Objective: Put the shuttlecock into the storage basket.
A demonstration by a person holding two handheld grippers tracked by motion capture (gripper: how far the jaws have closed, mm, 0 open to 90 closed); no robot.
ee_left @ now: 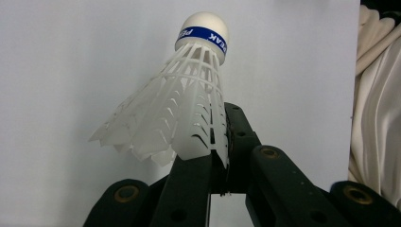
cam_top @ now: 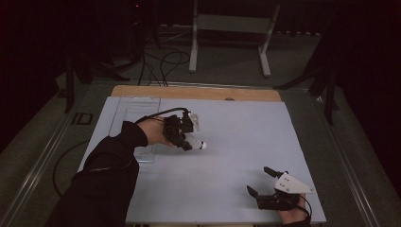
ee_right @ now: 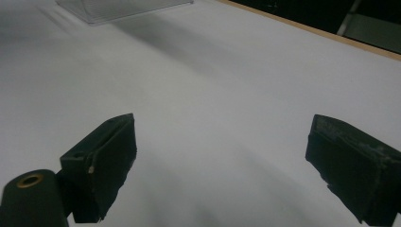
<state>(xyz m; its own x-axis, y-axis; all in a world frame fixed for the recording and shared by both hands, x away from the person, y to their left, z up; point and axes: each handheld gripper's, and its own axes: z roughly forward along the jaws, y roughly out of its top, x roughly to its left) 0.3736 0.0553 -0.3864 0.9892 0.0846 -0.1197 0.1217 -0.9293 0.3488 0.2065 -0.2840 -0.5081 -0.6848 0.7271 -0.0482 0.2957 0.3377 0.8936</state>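
A white plastic shuttlecock (ee_left: 189, 109) with a blue band under its rounded cork is pinched by its skirt in my left gripper (ee_left: 217, 142), cork pointing away from the jaws. In the high view that left gripper (cam_top: 187, 137) hovers over the left middle of the white sheet, and the shuttlecock (cam_top: 197, 143) sticks out to the right. My right gripper (cam_top: 261, 182) rests near the sheet's front right corner, jaws wide apart with nothing between them. The same wide gap over bare sheet appears in the right gripper view (ee_right: 222, 161).
A white sheet (cam_top: 236, 137) covers the table, with a wooden strip (cam_top: 189, 92) along its far edge. A clear plastic tray (cam_top: 137, 111) lies at the sheet's left side, its corner (ee_right: 118, 7) seen far off. Cables and a white metal stand (cam_top: 231, 28) are on the floor beyond.
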